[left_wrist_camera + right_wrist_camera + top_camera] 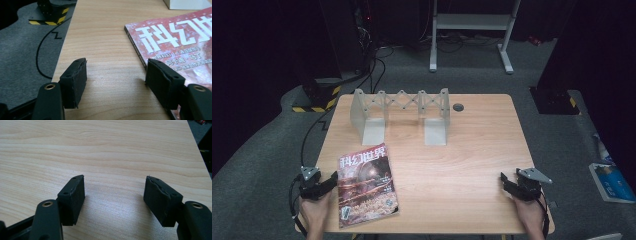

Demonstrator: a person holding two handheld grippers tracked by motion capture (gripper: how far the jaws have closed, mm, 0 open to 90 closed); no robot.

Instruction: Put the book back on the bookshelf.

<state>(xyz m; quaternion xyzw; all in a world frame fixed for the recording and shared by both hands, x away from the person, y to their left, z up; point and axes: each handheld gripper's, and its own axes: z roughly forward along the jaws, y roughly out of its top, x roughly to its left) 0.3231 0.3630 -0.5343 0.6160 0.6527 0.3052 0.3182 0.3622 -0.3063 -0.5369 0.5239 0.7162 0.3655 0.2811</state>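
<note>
You have a wooden table point(462, 150) in front of you, and most of its top is bare: the whole middle and the right half lie free, from the near edge up to the far edge. Around it is grey carpet floor point(257, 150), and a black cable point(312, 130) runs on the floor beside the left edge of the table.

At the far side stands a grey expandable book rack point(399, 112), its long axis parallel to the far edge, with two flat base plates that reach toward you. Just to the right of it there is a small dark round cap point(458, 107) in the table top, near the far edge.

The magazine point(366, 185) lies flat in the near left part of the table, cover up, well apart from the rack. Its long axis runs from you toward the far side, a little tilted, and the title end points away from you. Its near corner comes close to the near edge of the table.

Your left gripper point(327, 184) rests at the near left corner, just beside the left long edge of the magazine. In the left gripper view its jaws stand wide apart, with bare wood between them, and one jaw is over the corner of the magazine cover point(180, 42).

Your right gripper point(507, 181) rests near the near right corner, well apart from the magazine. Its jaws are also spread, nothing between them but wood point(112, 157).
</note>
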